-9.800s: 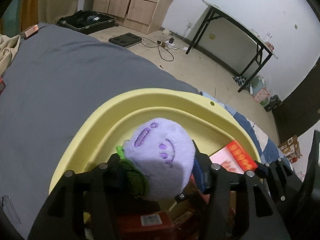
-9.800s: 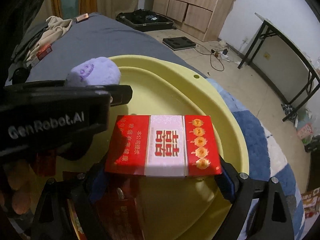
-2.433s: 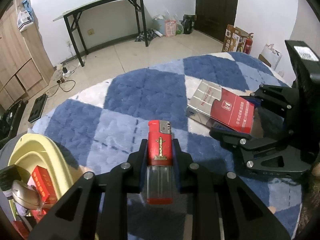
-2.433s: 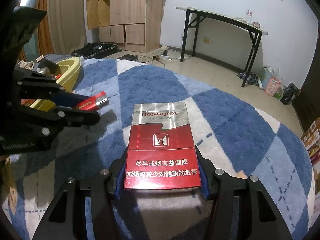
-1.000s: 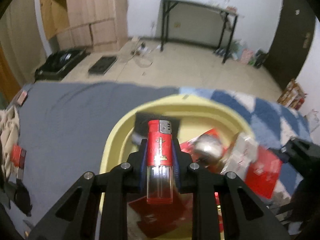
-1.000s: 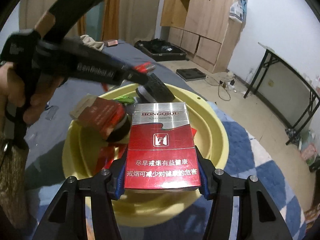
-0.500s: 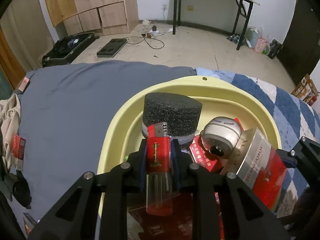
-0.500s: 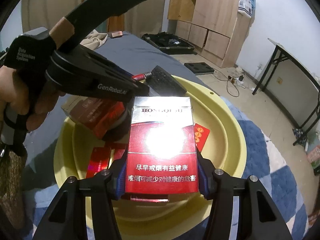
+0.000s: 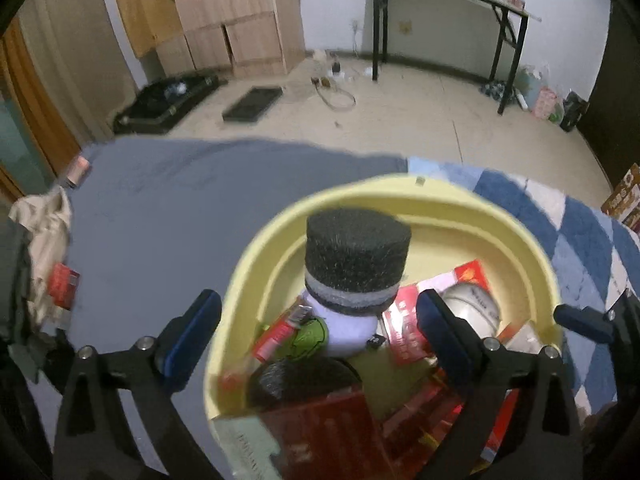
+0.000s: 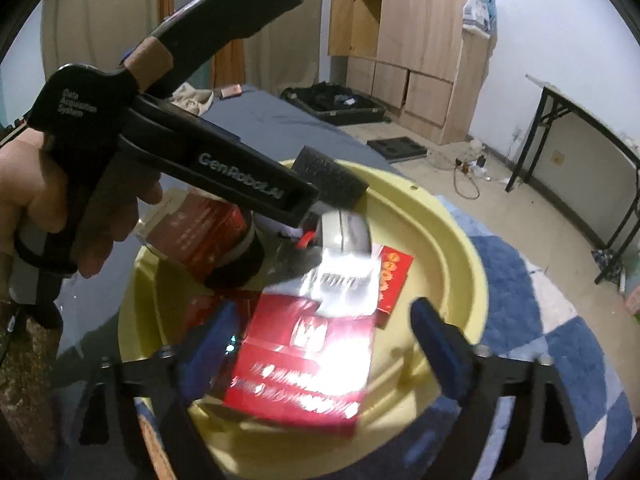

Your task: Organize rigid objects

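A yellow basin sits on the bed and holds several things. My left gripper is open above it. The red lighter lies loose in the basin beside a black foam block and a purple plush. My right gripper is open over the basin. The red and silver cigarette pack is blurred between its spread fingers, free of the pads. The left gripper's black body crosses the right wrist view.
More red packs and a silver round object fill the basin. A grey sheet lies to the left, a blue checked rug to the right. Clothes lie at the far left.
Both grippers have opened. The lighter has dropped from the left gripper into the basin. The cigarette pack has left the right gripper and is falling toward the basin.
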`<state>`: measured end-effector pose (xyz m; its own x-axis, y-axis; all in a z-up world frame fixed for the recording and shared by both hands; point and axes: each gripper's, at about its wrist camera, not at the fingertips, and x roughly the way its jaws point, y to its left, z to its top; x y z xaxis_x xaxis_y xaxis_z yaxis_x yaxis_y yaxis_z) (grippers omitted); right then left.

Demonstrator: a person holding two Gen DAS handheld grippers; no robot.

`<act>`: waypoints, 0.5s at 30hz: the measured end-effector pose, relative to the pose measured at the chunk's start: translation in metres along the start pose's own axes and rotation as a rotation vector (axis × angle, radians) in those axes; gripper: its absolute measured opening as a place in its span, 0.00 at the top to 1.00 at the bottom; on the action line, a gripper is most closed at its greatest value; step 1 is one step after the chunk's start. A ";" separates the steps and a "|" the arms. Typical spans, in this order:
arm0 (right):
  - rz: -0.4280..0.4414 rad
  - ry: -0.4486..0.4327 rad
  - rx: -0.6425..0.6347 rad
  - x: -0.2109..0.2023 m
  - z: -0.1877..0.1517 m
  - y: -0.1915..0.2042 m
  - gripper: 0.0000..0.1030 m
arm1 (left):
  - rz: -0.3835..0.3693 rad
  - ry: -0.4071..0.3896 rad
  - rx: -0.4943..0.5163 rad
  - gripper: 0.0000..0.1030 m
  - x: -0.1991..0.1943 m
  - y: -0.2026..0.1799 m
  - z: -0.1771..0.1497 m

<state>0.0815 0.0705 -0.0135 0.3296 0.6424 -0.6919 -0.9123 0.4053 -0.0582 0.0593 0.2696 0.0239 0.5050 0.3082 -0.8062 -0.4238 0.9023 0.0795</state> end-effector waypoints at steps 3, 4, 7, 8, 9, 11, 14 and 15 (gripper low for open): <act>-0.022 -0.046 0.020 -0.024 -0.001 -0.005 0.00 | -0.029 -0.111 -0.027 0.00 -0.038 -0.003 0.004; -0.027 -0.059 0.024 -0.030 -0.002 -0.007 0.00 | -0.055 -0.149 -0.038 0.00 -0.050 -0.005 0.005; -0.062 -0.097 0.040 -0.056 -0.010 -0.018 0.00 | -0.124 -0.224 -0.057 0.00 -0.081 -0.016 0.006; -0.082 -0.095 0.045 -0.062 -0.016 -0.024 0.00 | -0.145 -0.254 -0.052 0.00 -0.094 -0.025 0.006; -0.107 -0.084 0.052 -0.067 -0.025 -0.030 0.00 | -0.173 -0.285 -0.043 0.00 -0.105 -0.033 0.004; -0.143 -0.056 0.065 -0.074 -0.041 -0.039 0.00 | -0.264 -0.355 -0.037 0.00 -0.129 -0.047 -0.002; -0.201 -0.061 0.061 -0.088 -0.066 -0.050 0.00 | -0.386 -0.415 -0.108 0.00 -0.153 -0.057 -0.012; -0.193 -0.067 0.059 -0.091 -0.069 -0.054 0.00 | -0.387 -0.427 -0.114 0.00 -0.156 -0.060 -0.014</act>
<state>0.0839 -0.0547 0.0029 0.5138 0.5903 -0.6226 -0.8156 0.5611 -0.1412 -0.0048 0.1630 0.1367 0.8873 0.0789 -0.4545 -0.2149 0.9425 -0.2560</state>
